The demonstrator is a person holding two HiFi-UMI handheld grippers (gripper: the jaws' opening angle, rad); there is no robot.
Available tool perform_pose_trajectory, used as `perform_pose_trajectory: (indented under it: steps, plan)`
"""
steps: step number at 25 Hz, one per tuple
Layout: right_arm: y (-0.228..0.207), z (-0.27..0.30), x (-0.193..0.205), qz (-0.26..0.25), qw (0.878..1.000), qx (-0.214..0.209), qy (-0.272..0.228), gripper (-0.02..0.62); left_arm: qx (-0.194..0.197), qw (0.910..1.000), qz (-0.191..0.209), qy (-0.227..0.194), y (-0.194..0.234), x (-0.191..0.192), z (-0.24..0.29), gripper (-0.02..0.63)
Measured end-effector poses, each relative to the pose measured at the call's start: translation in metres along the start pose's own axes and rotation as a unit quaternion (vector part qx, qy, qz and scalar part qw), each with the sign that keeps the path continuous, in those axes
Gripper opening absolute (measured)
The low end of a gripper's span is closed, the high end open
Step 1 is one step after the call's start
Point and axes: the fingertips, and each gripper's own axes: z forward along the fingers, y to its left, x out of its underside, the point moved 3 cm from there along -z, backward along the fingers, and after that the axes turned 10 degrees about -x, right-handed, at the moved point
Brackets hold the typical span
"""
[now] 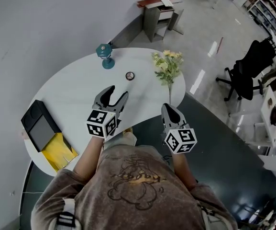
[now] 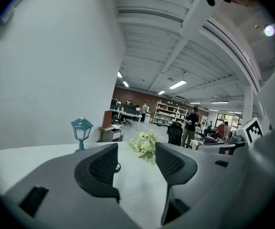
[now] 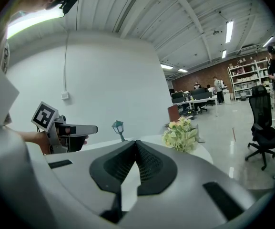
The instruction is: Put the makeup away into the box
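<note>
Left hand-held gripper [image 1: 118,91] hovers over the near middle of the white counter [image 1: 71,85], released: its 2 jaws stand apart with only bare counter showing between them. Right hand-held gripper [image 1: 168,106] hangs at the counter's near right edge, clenched, its 2 jaws pressed together with nothing in them.

The makeup, 1 small round dark compact [image 1: 130,75], lies on the counter just beyond the left hand-held gripper's jaws and apart from them. The black box [image 1: 39,126] sits at the counter's left near end, well apart from the compact, with a yellow item [image 1: 59,150] touching its near side. A teal lantern ornament [image 1: 105,55] stands upright at the far edge, left of the compact, and a bunch of pale flowers [image 1: 168,67] stands to the compact's right.
</note>
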Motion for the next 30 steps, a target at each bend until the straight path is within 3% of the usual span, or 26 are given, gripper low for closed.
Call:
perform_pose_trajectory:
  steps: [10, 30]
  plan:
    - [-0.004, 0.001, 0.005, 0.008, 1.000, 0.006, 0.009, 0.003, -0.003, 0.9992, 0.027, 0.029, 0.007, 0.011, 0.032, 0.364]
    - [-0.024, -0.003, 0.016, 0.027, 0.999, 0.033, 0.033, 0.003, 0.016, 0.9900, 0.082, 0.114, 0.019, 0.059, 0.146, 0.379]
